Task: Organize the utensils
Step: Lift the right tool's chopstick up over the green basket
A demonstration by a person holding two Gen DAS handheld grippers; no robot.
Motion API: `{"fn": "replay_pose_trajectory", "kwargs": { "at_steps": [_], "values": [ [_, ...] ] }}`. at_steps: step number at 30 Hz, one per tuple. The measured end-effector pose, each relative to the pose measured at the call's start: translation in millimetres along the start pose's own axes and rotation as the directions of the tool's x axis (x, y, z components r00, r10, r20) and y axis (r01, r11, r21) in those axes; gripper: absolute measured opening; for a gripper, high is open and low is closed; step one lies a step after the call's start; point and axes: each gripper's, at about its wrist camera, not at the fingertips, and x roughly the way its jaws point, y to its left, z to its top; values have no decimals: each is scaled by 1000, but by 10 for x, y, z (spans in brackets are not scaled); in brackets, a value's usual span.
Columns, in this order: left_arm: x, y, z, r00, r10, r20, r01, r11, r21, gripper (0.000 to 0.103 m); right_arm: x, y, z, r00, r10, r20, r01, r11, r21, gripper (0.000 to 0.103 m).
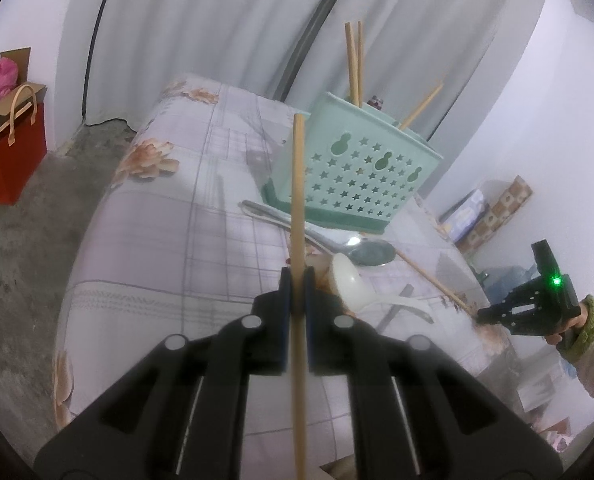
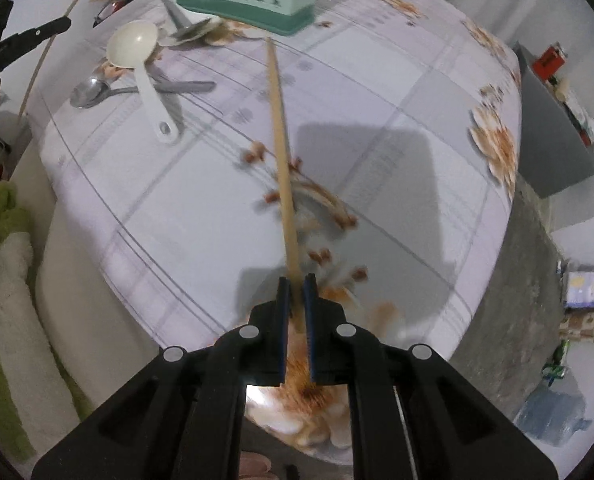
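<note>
Left gripper (image 1: pixel 297 276): pads pinched on a wooden chopstick (image 1: pixel 298 184), held near its middle and standing almost upright. A long free length rises past the tips and another runs back between the arms. Risk: with so much stick on either side of a narrow grip, it could pivot in the pads when tilted toward the holder, and the tip could then catch the rim instead of going into a slot.

Right gripper (image 2: pixel 297 286): jaws nearly together around the near end of a second chopstick (image 2: pixel 279 136) that lies flat on the floral tablecloth (image 2: pixel 397 92), far tip toward the holder's base. The picture is blurred; I cannot tell whether the pads actually bite. Risk: a grip this close to the end, if loose, lets the stick droop, swing, or drop back on the cloth once lifted.

Mid-table: white plastic spoon (image 2: pixel 139 54) lying across a metal spoon (image 2: pixel 91 92), with a flat metal utensil beside them, all unsorted. Risk: a sweeping chopstick end may knock them.

Far: mint-green star-perforated utensil holder (image 1: pixel 357 164), with several chopsticks (image 1: pixel 353 64) already leaning out at different angles. Risk: these may block an incoming stick, and the light holder could slide or tip if pushed from the side.
</note>
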Motion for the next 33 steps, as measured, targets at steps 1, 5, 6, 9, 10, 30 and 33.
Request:
{"fn": "replay_pose_trajectory", "kwargs": {
  "at_steps": [1, 5, 6, 9, 10, 30, 33],
  "values": [
    [0, -2, 1, 1000, -1, 1, 1, 1000, -3, 5, -3, 35, 50, 1000, -3, 5, 3, 1000, -6, 15],
    [-1, -7, 11, 1000, -8, 0, 8, 1000, -20, 5, 1, 93, 366, 998, 26, 64, -26, 1000, 0, 28],
    [2, -11, 17, 1000, -9, -1, 9, 1000, -23, 5, 7, 94, 434, 996, 35, 79, -35, 999, 3, 28],
    [14, -25, 30, 1000, -25, -8, 25, 999, -39, 5, 115, 121, 754, 992, 34, 118, -35, 999, 2, 29],
    [16, -28, 32, 999, -31, -10, 31, 999, -43, 5, 152, 133, 839, 992, 31, 126, -31, 1000, -3, 29],
    [-282, -301, 445, 972, -180, 149, 190, 980, -59, 5, 4, 98, 1198, 948, 33, 318, -50, 998, 46, 6],
    [-361, -380, 614, 955, -201, 218, 214, 976, -39, 5, -190, 44, 1099, 923, 22, 383, -59, 995, 85, 6]
  ]
}}
